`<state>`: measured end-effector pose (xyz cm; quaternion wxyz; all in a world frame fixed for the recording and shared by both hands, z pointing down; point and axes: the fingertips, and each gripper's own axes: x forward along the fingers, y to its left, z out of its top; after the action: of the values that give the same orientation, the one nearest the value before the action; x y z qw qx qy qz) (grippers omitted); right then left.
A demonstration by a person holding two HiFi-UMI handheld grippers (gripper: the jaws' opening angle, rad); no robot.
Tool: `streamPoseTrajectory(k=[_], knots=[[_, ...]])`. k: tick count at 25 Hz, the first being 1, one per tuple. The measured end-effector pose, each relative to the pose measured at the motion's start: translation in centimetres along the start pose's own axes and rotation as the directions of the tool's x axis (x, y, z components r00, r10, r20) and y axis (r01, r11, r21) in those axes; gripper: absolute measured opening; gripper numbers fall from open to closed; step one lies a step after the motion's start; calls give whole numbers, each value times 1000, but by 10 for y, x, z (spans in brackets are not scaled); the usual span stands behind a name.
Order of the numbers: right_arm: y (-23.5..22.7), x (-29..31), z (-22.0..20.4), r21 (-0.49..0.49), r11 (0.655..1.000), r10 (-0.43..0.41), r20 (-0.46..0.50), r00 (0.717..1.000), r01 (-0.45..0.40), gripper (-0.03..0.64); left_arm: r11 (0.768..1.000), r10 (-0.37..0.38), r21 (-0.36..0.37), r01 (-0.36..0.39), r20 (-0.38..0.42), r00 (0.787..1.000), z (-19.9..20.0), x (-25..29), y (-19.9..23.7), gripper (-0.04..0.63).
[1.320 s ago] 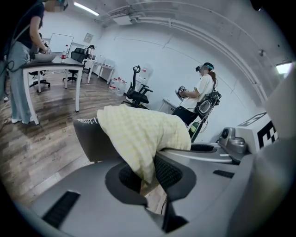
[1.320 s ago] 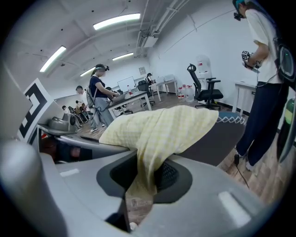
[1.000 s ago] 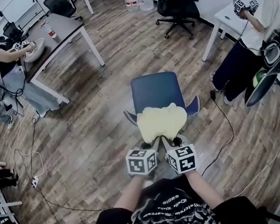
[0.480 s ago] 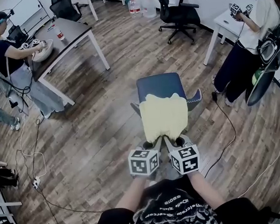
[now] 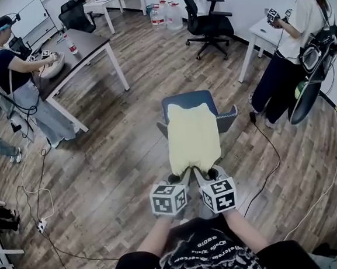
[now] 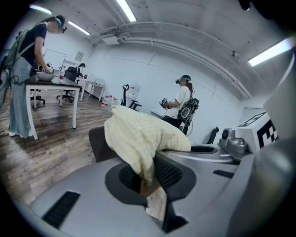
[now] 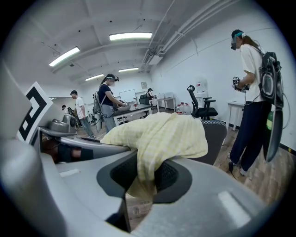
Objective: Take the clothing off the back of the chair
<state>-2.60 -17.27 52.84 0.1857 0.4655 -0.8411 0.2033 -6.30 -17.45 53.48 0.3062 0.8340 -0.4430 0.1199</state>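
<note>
A pale yellow checked garment (image 5: 193, 136) stretches from the blue office chair (image 5: 186, 102) toward me, its far end still over the chair. My left gripper (image 5: 181, 176) is shut on the near left hem, and my right gripper (image 5: 202, 175) is shut on the near right hem. In the left gripper view the garment (image 6: 138, 139) bunches between the jaws with a paper tag hanging below. The right gripper view shows the same cloth (image 7: 159, 136) pinched between its jaws, the chair back (image 7: 215, 139) behind it.
A person stands at a dark table (image 5: 73, 48) at the far left, with a bowl and bottle on it. Another person (image 5: 292, 44) stands at a white desk at the far right. A black office chair (image 5: 205, 19) and water jugs stand at the back. Cables lie on the wooden floor.
Both grippers have drawn back toward me and risen with the garment's hem. The garment went from a crumpled heap on the chair back to a long, stretched sheet.
</note>
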Motion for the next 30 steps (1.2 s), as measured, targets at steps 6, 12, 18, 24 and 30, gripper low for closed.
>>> streamPoseTrajectory(k=[6,12,18,24,30], knots=[[24,-13,-7,0,1000,-7,10,1000,7,81,1000,-11,27,11,10,1000,-11,-25,-2,52],[48,-20,-11,-24,1000,1,13,1000,-1,81,999,-19,27,18,39,999,-18,-49,3,52],[65,-29,-25,-17,1000,-13,-12,1000,13,81,999,-35,31,34,16,999,-35,-66,2,52],[73,-39,-45,3,1000,-3,-42,999,3,81,999,-51,-3,51,-11,999,-55,-73,0,52],[76,-50,-68,55,998,1,-82,997,3,81,998,-57,-9,57,-56,997,-79,-78,-9,52]])
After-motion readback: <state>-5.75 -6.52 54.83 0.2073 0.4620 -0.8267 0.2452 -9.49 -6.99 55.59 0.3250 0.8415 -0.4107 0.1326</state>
